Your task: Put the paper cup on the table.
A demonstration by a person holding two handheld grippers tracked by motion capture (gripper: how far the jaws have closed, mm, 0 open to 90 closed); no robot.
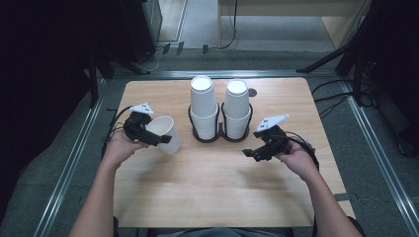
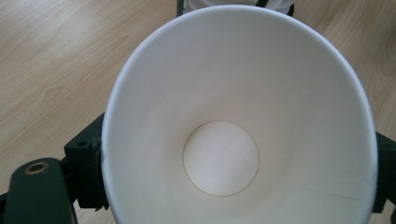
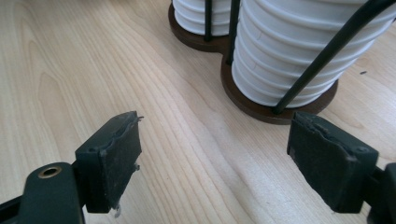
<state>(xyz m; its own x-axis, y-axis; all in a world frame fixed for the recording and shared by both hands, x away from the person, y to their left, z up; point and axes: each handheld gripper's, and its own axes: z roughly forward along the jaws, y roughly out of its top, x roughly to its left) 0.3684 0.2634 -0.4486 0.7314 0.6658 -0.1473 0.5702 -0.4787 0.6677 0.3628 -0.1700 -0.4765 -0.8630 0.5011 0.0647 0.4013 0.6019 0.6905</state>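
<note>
The left gripper (image 1: 159, 139) clamps a single white paper cup (image 1: 164, 132) between its jaws, left of the two stacks of white paper cups (image 1: 203, 106) in a dark wire holder (image 1: 220, 134). The right gripper (image 1: 253, 153) hovers over the light wooden table (image 1: 217, 187), jaws wide apart and empty.

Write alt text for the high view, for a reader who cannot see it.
A person's left gripper holds a single white paper cup over a wooden table, mouth tilted toward the person. The right gripper hangs open and empty on the other side. Between them, farther back, two stacks of white cups stand upside down in a dark wire holder.
</note>
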